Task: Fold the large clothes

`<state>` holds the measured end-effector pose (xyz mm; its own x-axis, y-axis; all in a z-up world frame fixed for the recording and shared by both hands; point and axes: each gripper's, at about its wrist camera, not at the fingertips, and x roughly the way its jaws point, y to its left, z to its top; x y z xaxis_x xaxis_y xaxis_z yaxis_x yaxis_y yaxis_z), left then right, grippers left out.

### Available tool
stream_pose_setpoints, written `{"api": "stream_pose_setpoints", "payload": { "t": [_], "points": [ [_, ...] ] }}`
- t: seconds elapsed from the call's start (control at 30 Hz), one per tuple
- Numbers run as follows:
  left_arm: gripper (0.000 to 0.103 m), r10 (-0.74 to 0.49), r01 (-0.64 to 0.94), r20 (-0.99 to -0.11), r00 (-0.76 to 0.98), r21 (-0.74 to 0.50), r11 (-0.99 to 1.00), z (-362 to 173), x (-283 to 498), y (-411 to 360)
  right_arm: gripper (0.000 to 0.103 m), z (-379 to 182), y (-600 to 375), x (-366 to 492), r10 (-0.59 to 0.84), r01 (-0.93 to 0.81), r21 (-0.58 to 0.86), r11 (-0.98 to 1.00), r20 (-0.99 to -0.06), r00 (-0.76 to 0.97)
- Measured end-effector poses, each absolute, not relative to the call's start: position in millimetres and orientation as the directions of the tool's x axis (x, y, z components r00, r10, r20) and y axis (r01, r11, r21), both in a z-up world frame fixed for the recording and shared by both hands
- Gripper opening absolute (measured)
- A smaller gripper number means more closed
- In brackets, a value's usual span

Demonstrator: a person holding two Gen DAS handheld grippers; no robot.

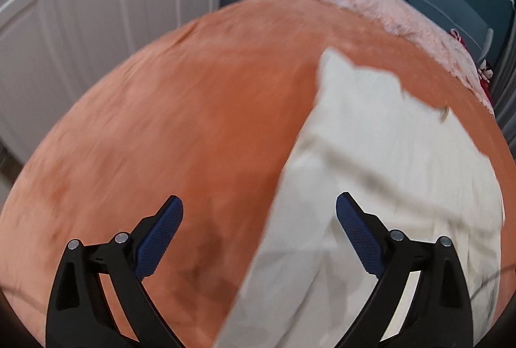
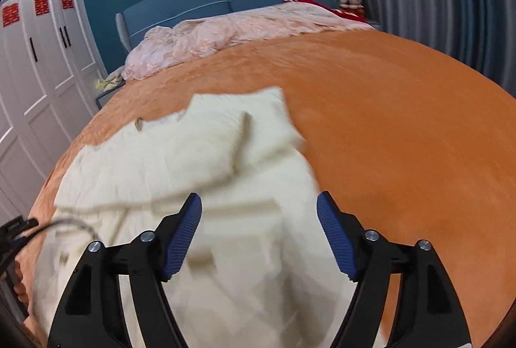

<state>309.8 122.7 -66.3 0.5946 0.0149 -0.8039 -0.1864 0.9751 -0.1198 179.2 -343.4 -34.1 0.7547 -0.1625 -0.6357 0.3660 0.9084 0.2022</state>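
- The right gripper (image 2: 259,235) sits nearest the lens, jaws spread and released, nothing between the pads; the cream garment (image 2: 200,186) lies just beneath it.
- The orange bedspread (image 2: 403,128) is the largest thing in view, and the garment lies on its near part, well apart from the pink quilt (image 2: 225,35) bunched at the headboard end.
- The garment looks partly folded, with layers overlapping; I judge a fold has been laid down and let go.
- The left gripper (image 1: 259,235) is also released and empty, hovering over the garment's left edge (image 1: 290,186) on the bedspread.
- Next, probably, a fresh edge or corner must be pinched by both grippers for the next fold.
- Motion blur smears the seams; the garment's near end is cut off by the frame, so its type is unclear.
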Motion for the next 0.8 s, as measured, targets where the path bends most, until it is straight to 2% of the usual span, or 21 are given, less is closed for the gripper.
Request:
{"api": "stream_pose_setpoints", "payload": {
  "t": [0.13,0.3,0.4,0.47,0.57,0.6,0.63,0.67,0.7,0.73,0.77,0.8],
  "points": [
    [0.094,-0.001,-0.235,-0.842,0.54,-0.152,0.96,-80.6,259.2,143.1,0.081,-43.3,-359.3,113.9,-0.193,0.429,0.216,0.877,-0.66,0.726],
    [0.097,-0.094,-0.301,-0.872,0.48,-0.265,0.916,-103.4,223.7,158.6,0.081,-72.0,-371.2,78.7,-0.18,0.488,0.241,0.839,-0.724,0.666],
    [0.098,-0.101,-0.267,-0.869,0.485,-0.258,0.929,-102.5,217.0,147.0,0.081,-92.3,-369.9,70.6,-0.144,0.49,0.259,0.832,-0.752,0.643],
    [0.098,-0.154,-0.225,-0.867,0.474,-0.288,0.931,-104.3,220.2,137.7,0.082,-100.4,-369.7,72.1,-0.114,0.495,0.295,0.817,-0.76,0.64],
    [0.095,-0.136,-0.196,-0.881,0.453,-0.247,0.949,-107.1,222.7,123.1,0.082,-101.3,-372.3,77.2,-0.085,0.502,0.351,0.79,-0.749,0.657],
    [0.083,-0.14,-0.182,-0.881,0.451,-0.245,0.952,-106.3,222.2,119.4,0.08,-100.4,-373.1,79.3,-0.065,0.496,0.373,0.784,-0.745,0.664],
    [0.068,-0.157,-0.167,-0.881,0.446,-0.255,0.952,-105.7,223.0,115.8,0.071,-97.4,-372.4,84.4,-0.033,0.48,0.403,0.78,-0.739,0.673],
    [0.063,-0.172,-0.153,-0.885,0.433,-0.26,0.953,-103.7,223.1,111.3,0.056,-95.5,-371.2,88.3,-0.014,0.468,0.411,0.783,-0.74,0.673],
    [0.046,-0.181,-0.144,-0.885,0.428,-0.265,0.954,-100.5,222.5,108.8,0.045,-92.3,-369.0,93.4,0.0,0.453,0.4,0.797,-0.749,0.663],
    [0.029,-0.203,-0.131,-0.882,0.425,-0.281,0.951,-97.0,221.6,106.9,0.021,-88.9,-366.4,97.1,0.003,0.441,0.382,0.812,-0.759,0.651],
    [0.024,-0.206,-0.125,-0.882,0.423,-0.282,0.951,-90.2,219.8,106.3,0.012,-84.0,-363.3,99.5,0.009,0.421,0.365,0.83,-0.764,0.645],
    [0.014,-0.212,-0.117,-0.878,0.428,-0.287,0.951,-83.8,217.5,106.3,0.01,-74.4,-359.5,98.7,0.007,0.396,0.346,0.85,-0.761,0.649]
  ]
}}
